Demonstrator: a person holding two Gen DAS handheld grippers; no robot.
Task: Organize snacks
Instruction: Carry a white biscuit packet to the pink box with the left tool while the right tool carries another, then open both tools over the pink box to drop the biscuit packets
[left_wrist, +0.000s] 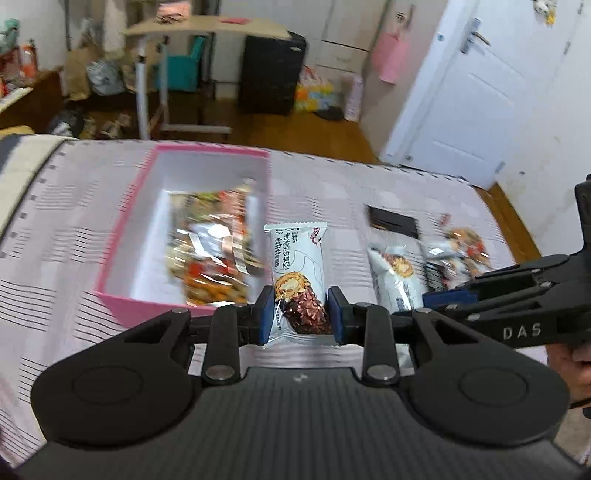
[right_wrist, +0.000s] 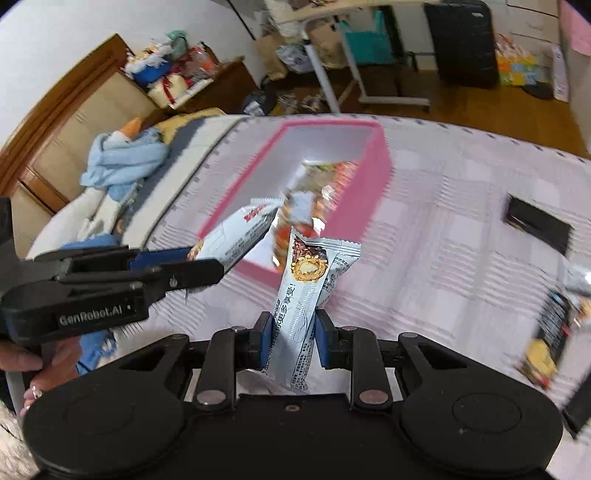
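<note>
My left gripper (left_wrist: 300, 314) is shut on a white chocolate-nut snack bar (left_wrist: 297, 266), held above the bed just right of the pink box (left_wrist: 147, 206). The box holds several colourful snack packets (left_wrist: 214, 251). My right gripper (right_wrist: 289, 334) is shut on a second white snack bar (right_wrist: 301, 295), held upright in front of the pink box (right_wrist: 376, 173). The left gripper (right_wrist: 192, 264) with its bar (right_wrist: 236, 236) shows at the left of the right wrist view, at the box's near corner. The right gripper (left_wrist: 447, 295) shows at the right of the left wrist view.
More snack packets (left_wrist: 395, 273) and a black packet (left_wrist: 393, 221) lie on the striped pink bedspread (left_wrist: 74, 236) right of the box. A dark packet (right_wrist: 550, 332) lies at the right. A blue cloth (right_wrist: 122, 162) lies by the headboard. Beyond the bed are a desk (left_wrist: 207, 27), a black suitcase (left_wrist: 271, 74) and a white door (left_wrist: 476, 92).
</note>
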